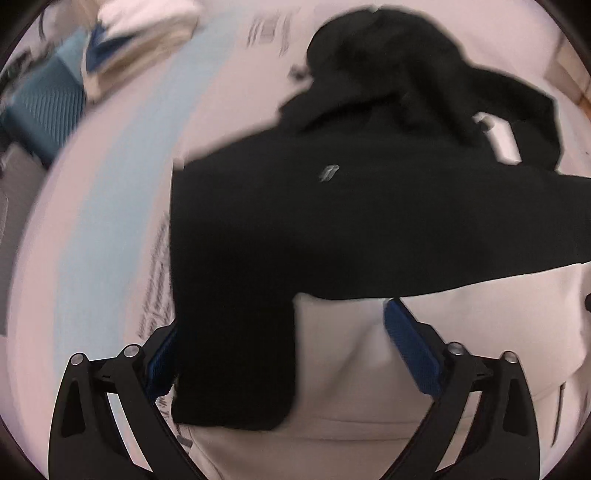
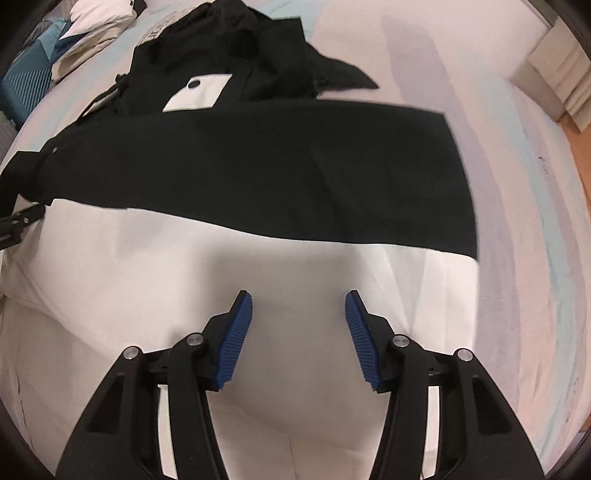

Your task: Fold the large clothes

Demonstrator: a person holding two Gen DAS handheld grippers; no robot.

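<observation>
A large black and white garment lies spread on the bed. Its black half (image 2: 258, 166) is folded across the white half (image 2: 184, 277), and more black cloth with a white patch (image 2: 199, 92) is bunched behind it. My right gripper (image 2: 299, 295) hovers over the white cloth, open, with nothing between its blue pads. In the blurred left wrist view, my left gripper (image 1: 280, 317) stands wide open over the garment's left end. A black flap (image 1: 236, 350) lies between its fingers, close to the left pad (image 1: 162, 362), and neither pad presses on it.
The pale pink and blue bed sheet (image 2: 517, 221) extends right of the garment. Pillows (image 2: 96, 22) and a teal cushion (image 2: 29, 81) sit at the far left. Beyond the bed's right edge are a white cabinet (image 2: 561, 74) and wooden floor (image 2: 580, 147).
</observation>
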